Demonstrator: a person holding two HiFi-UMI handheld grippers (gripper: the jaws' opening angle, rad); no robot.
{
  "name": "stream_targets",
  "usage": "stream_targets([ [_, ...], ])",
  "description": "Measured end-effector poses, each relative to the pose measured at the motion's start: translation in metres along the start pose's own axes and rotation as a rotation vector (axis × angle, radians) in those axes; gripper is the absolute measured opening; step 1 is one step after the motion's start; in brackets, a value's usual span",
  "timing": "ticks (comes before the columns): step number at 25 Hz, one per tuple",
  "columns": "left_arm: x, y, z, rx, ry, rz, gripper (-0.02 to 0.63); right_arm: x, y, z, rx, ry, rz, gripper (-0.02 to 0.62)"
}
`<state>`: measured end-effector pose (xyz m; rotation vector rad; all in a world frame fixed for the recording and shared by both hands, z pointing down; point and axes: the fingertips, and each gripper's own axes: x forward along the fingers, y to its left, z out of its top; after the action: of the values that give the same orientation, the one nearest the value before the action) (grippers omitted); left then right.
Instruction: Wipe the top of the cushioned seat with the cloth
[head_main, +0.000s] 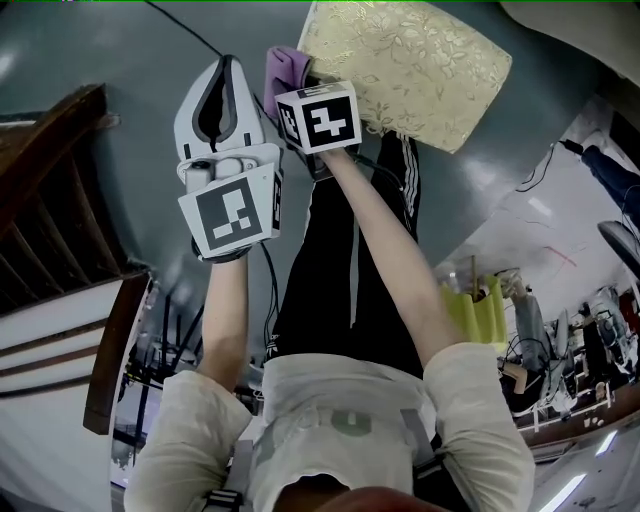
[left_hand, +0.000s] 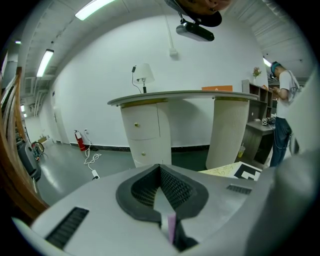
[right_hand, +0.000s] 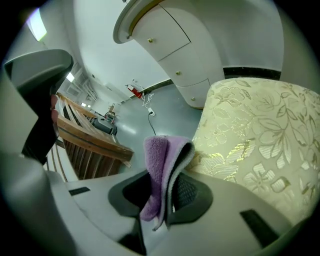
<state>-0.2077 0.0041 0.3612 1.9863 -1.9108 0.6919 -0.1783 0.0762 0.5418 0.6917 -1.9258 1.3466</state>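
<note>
The cushioned seat (head_main: 410, 65) is covered in pale gold floral fabric and lies at the top of the head view. It fills the right side of the right gripper view (right_hand: 260, 135). A lilac fleece cloth (head_main: 285, 68) is folded between the jaws of my right gripper (right_hand: 167, 187), which is shut on it. The cloth (right_hand: 157, 155) hangs just left of the seat's near edge, beside it rather than on top. My left gripper (head_main: 228, 62) is held up to the left with its jaws shut (left_hand: 160, 170), off the seat. A corner of the seat (left_hand: 225, 171) shows to its right.
A dark wooden railing (head_main: 50, 190) runs along the left over grey floor. A white curved counter with drawers (left_hand: 150, 125) stands ahead, and a person (left_hand: 282, 100) is at shelves on the right. A cable and a fire extinguisher (left_hand: 80, 141) sit by the wall. Cluttered benches (head_main: 570, 340) lie to the right.
</note>
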Motion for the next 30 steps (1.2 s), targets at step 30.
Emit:
stream_targets([
  [30, 0.026, -0.133, 0.034, 0.132, -0.022, -0.195, 0.006, -0.172, -0.178, -0.09, 0.124, -0.073, -0.213, 0.095],
])
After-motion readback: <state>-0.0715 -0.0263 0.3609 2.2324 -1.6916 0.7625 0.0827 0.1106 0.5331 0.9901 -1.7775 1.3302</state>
